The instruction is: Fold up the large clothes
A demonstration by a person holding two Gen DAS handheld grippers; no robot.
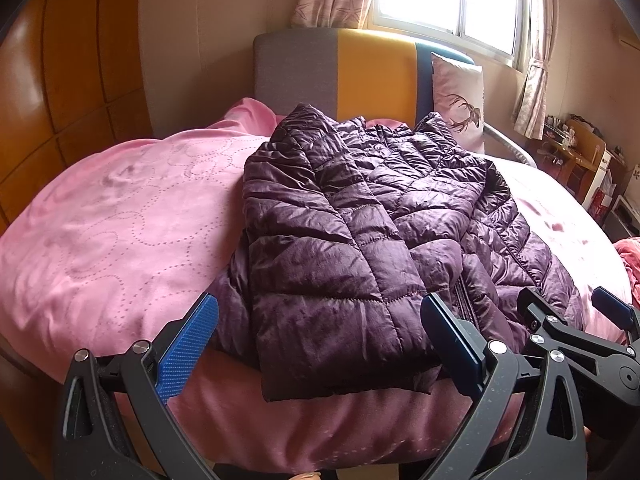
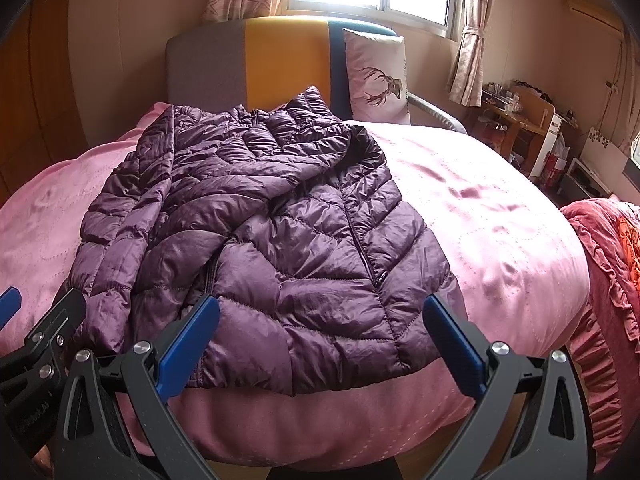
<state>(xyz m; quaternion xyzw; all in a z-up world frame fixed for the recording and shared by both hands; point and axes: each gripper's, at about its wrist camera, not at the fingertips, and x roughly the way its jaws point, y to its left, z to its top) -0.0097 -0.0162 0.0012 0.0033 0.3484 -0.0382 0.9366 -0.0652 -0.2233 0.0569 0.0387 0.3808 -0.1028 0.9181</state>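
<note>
A dark purple quilted puffer jacket (image 1: 360,232) lies on the pink bedspread (image 1: 120,220), collar toward the headboard and hem at the near edge. One side panel is folded over the body. My left gripper (image 1: 320,344) hangs open over the hem, blue pads apart, nothing between them. The right gripper's dark frame (image 1: 568,336) shows at the right edge of the left wrist view. In the right wrist view the jacket (image 2: 272,232) fills the centre-left, and my right gripper (image 2: 320,340) stands open just above its lower right hem. The left gripper's frame (image 2: 44,328) shows at the left.
A grey, yellow and blue headboard (image 1: 360,72) with a deer-print pillow (image 2: 378,76) stands behind the jacket. A red ruffled quilt (image 2: 608,264) lies at the bed's right side. A cluttered wooden desk (image 2: 520,120) is in the far right corner, wooden wardrobe (image 1: 60,80) on the left.
</note>
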